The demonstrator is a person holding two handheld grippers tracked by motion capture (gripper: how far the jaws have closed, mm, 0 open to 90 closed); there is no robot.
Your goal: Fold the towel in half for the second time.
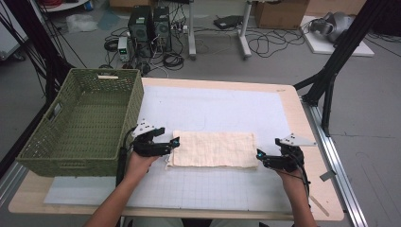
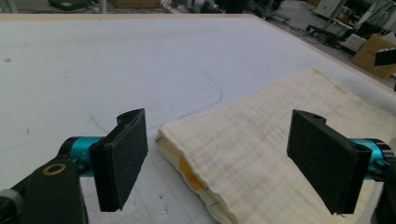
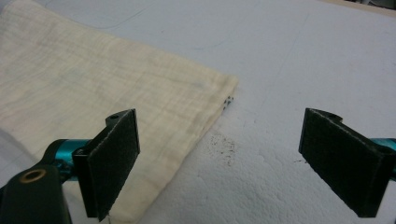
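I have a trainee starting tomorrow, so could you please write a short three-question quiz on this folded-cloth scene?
1. True or false: the folded cloth lies inside the green basket.
2. Which stands nearer the basket: A, the left gripper, or B, the right gripper?
3. Fill in: both grippers' jaws stand ____.

Key
1. False; it lies on the white mat, beside the basket.
2. A; the left gripper is at the cloth's basket-side end, the right gripper at the far end.
3. Open; neither grips the cloth.

a lab: computer towers (image 1: 150, 29) and tangled cables (image 1: 265, 43) on the floor (cardboard boxes (image 1: 280, 13) too) behind the counter (image 1: 302, 124).
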